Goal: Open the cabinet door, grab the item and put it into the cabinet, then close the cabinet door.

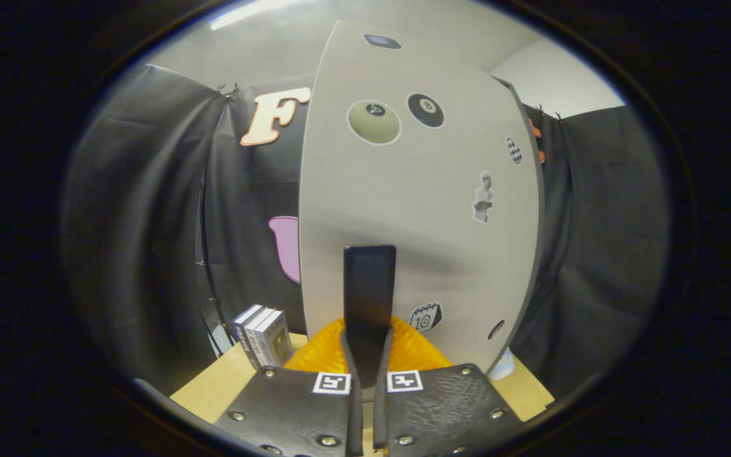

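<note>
Black fingers of the gripper [366, 355] are pressing together on a dark flat handle [369, 298] rising against the pale cabinet door [416, 209]. An orange item [416, 352] is lying just beyond them on the wooden table [213, 387], so stowing and closing likely remain.

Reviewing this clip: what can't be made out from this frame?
- Cabinet interior: hidden behind the cabinet door, gripper view.
- Orange item: partly covered by the black handle and the gripper, whose jaws are closed on that handle.
- Boxes beside the door: too small to identify.
</note>
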The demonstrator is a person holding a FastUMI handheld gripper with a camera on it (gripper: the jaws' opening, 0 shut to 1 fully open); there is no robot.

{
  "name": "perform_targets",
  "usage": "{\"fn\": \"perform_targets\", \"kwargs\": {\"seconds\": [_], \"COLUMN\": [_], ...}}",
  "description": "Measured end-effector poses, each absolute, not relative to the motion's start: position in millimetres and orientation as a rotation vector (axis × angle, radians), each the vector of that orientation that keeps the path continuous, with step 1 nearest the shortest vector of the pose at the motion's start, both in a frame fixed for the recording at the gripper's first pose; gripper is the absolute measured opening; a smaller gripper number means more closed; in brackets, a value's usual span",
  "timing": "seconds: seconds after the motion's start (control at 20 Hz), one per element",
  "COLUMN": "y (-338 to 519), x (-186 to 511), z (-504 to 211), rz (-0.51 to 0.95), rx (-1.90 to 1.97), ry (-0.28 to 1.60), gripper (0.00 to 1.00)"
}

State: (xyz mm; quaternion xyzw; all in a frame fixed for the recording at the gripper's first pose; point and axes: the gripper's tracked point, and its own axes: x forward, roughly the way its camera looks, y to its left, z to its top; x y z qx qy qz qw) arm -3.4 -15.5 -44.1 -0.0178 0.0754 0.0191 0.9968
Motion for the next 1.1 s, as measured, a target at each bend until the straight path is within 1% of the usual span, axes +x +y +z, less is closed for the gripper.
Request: {"fn": "perform_targets", "kwargs": {"seconds": [0.75, 1.1], "y": [-67, -112], "x": [-50, -76], "z": [-40, -39], "rz": [-0.106, -0.251], "rx": [-0.039, -0.026], "ry": [0.168, 0.186], "gripper": [0.06, 0.05]}}
